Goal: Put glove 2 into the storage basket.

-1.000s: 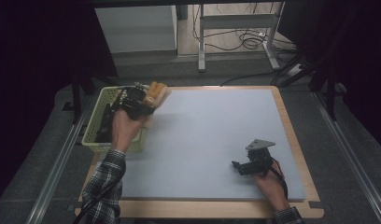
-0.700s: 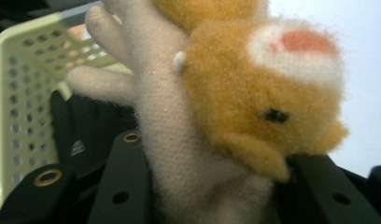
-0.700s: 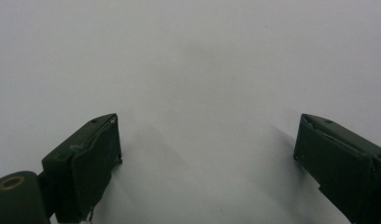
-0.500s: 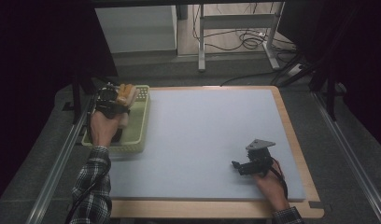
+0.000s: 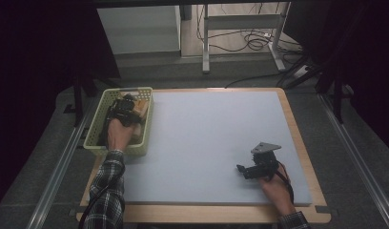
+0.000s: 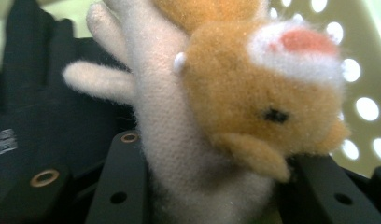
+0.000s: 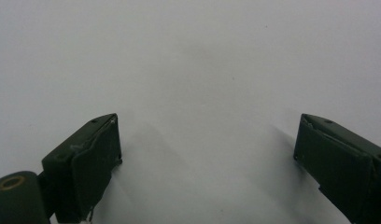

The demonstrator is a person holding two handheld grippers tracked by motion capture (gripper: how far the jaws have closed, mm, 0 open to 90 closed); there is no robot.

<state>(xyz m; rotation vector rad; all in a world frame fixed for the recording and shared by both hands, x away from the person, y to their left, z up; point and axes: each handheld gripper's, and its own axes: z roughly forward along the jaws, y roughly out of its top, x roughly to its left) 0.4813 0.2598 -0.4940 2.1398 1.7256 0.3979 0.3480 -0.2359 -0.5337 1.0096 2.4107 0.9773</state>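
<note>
Left gripper [image 5: 127, 109] lowered into basket [image 5: 98, 143], clamping plush toy [image 6: 235, 107]

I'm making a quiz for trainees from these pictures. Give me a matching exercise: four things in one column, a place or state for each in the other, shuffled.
Things:
1. plush toy
2. left tool
3. right tool
4. green basket

Places or states:
A. open over the bare mat
B. at the table's left edge
C. orange and cream, clamped between two jaws
D. lowered into the basket, shut on the toy

Pairs: 1-C, 2-D, 3-A, 4-B
</note>
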